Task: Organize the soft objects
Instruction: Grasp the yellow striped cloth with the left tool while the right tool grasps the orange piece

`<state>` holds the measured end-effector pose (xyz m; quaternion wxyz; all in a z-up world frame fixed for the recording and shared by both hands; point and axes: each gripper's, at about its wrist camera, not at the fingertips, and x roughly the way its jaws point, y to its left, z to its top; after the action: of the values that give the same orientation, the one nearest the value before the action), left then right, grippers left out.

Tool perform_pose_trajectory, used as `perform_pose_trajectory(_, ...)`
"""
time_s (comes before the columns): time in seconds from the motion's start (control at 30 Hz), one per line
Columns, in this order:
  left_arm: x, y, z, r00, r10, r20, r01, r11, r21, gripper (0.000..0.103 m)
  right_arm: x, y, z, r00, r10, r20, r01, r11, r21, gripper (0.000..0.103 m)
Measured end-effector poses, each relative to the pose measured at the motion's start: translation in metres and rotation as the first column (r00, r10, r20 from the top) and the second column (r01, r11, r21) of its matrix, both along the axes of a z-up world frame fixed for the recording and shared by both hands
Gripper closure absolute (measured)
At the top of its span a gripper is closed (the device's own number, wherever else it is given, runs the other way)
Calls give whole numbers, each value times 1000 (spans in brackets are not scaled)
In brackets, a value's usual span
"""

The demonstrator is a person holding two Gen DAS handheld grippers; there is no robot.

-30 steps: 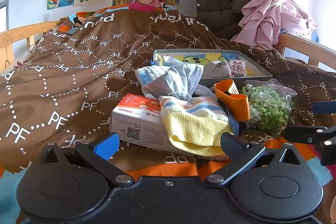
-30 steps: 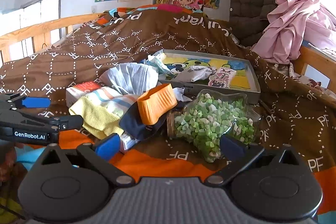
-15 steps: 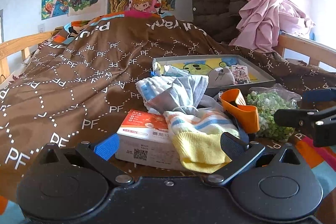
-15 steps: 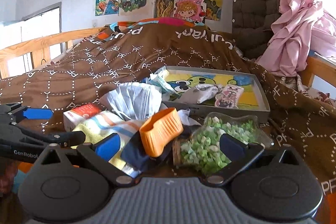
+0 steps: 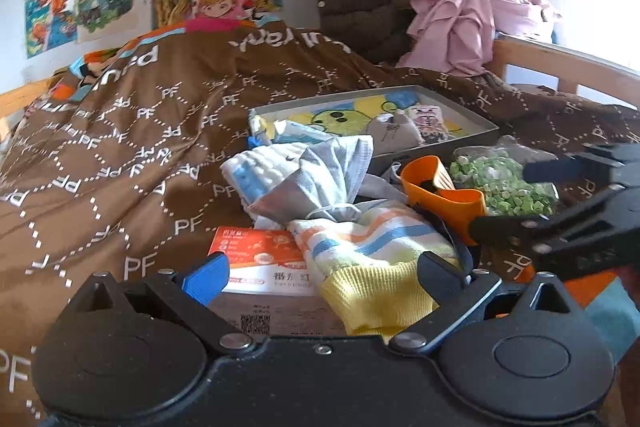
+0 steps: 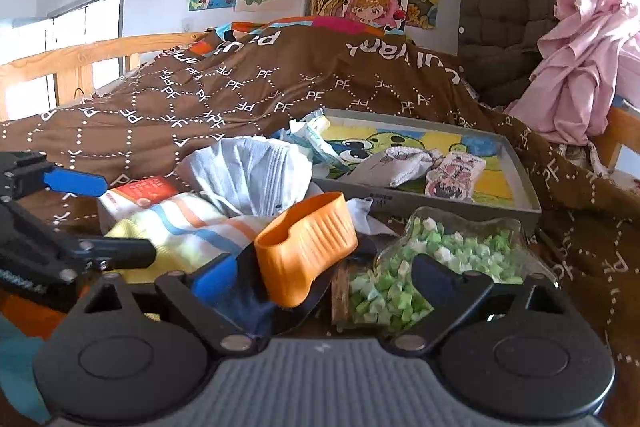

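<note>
Left gripper (image 5: pixel 320 277) is spread wide and empty, low over the striped sock (image 5: pixel 372 247) on the box (image 5: pixel 260 259). Right gripper (image 6: pixel 320 277) is likewise wide and empty, straddling the orange cup (image 6: pixel 306 247) and star jar (image 6: pixel 436 259). Both have closed in on the pile since a second ago.

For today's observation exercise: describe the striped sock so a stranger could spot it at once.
On the brown quilt, find the grey tray; nearer the camera lies a heap. The striped sock drapes over a red-and-white box, and alone has orange and blue stripes with a yellow cuff.
</note>
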<state>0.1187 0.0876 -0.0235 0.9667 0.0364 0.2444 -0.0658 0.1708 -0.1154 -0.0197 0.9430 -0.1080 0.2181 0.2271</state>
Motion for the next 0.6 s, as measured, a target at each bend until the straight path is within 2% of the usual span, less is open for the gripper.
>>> perform_pose_trajectory(0.17,3,-4,-3,995,-97,-40,97,995,8,20,10,6,-5,1000,8,-2,-8,1000,-21,23)
perform_pose_trajectory(0.27,3,-10,-5,989,-139,-41,141,989,38,28,11,7,-8,1000,18,-9,-18,1000,-21,30)
perform_pose_trajectory(0.4,6,-16,-5,983,-179,-48,182,981,69,43,13,10,-13,999,36,-26,-37,999,-25,48)
perform_pose_trajectory(0.5,11,-17,-5,980,-190,-58,194,979,60,46,12,11,-15,998,55,-43,-55,998,-19,63)
perform_pose_trajectory(0.6,14,-15,-4,981,-183,-66,187,981,47,58,11,10,-15,997,64,-52,-64,998,-6,77)
